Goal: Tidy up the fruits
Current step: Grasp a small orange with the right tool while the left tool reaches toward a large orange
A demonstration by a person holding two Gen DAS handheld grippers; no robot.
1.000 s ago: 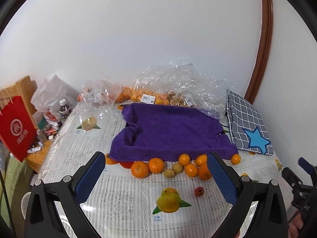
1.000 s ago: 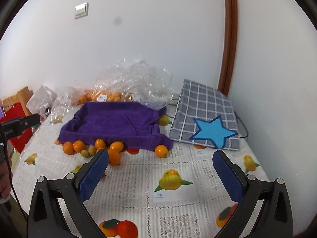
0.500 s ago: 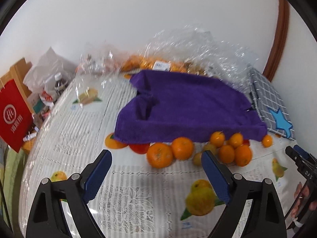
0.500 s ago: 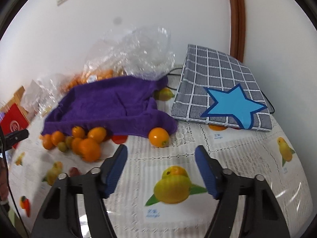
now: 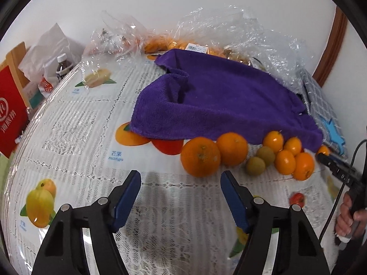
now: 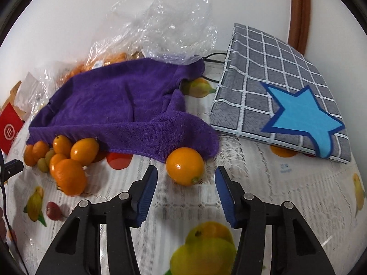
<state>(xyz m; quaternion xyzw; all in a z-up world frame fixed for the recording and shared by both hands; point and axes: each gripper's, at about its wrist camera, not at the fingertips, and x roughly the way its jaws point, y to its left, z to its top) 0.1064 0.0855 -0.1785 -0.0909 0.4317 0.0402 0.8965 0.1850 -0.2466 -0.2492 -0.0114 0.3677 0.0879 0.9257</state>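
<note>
Two handheld grippers reach for loose fruit on a fruit-print tablecloth (image 5: 75, 123).

A purple towel (image 5: 220, 100) lies mid-table, oranges spilled along its near edge. The left gripper (image 5: 181, 183), jaws closing and empty, nears a big orange (image 5: 200, 156). The right gripper (image 6: 186, 183), closing likewise, frames a lone small orange (image 6: 184, 165) without touching it.

the tablecloth (image 5: 96, 119) on the tabletop carries blue print under a fruit picture: "芒果" above "mango". the red bag (image 5: 11, 119) at the left edge shows large white chinese characters, too cut off and blurred to read. a white price label (image 5: 197, 47) on the plastic bag is illegible.
</note>
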